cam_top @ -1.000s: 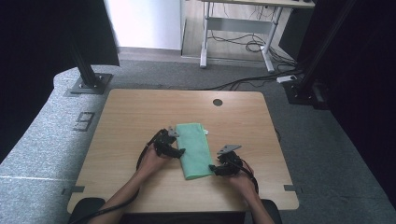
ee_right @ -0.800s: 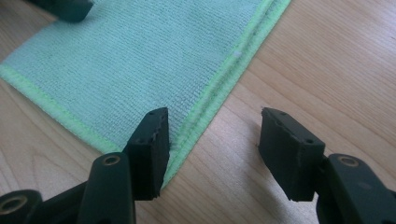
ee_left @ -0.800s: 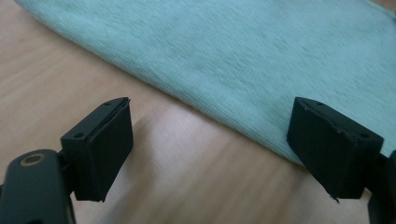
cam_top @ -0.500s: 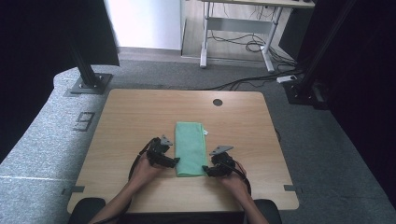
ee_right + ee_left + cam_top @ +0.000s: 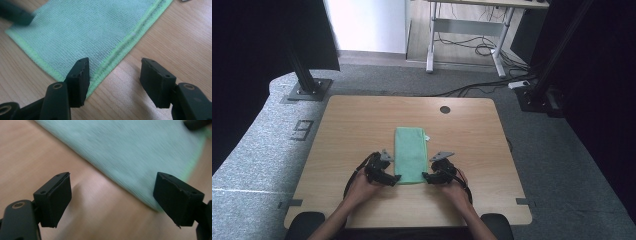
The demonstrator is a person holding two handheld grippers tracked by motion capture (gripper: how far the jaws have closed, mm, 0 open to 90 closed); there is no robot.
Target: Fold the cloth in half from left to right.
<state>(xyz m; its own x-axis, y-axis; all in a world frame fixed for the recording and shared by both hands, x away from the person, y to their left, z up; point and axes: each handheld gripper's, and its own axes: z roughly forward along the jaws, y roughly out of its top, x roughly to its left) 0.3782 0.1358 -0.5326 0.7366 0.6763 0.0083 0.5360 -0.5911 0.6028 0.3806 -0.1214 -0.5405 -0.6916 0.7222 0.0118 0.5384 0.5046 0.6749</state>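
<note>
Both tools, left (image 5: 393,179) and right (image 5: 428,176), gape open, apparently flanking the green cloth's (image 5: 411,152) near corners.

Both forearms reach in side by side; the left hand-held gripper (image 5: 388,176) and right hand-held gripper (image 5: 432,176) face inward, jaws apart, holding nothing.

The green cloth (image 5: 82,27) is soft, finely ribbed microfibre with stitched edges, on a matt wood-grain worktop (image 5: 362,125).
</note>
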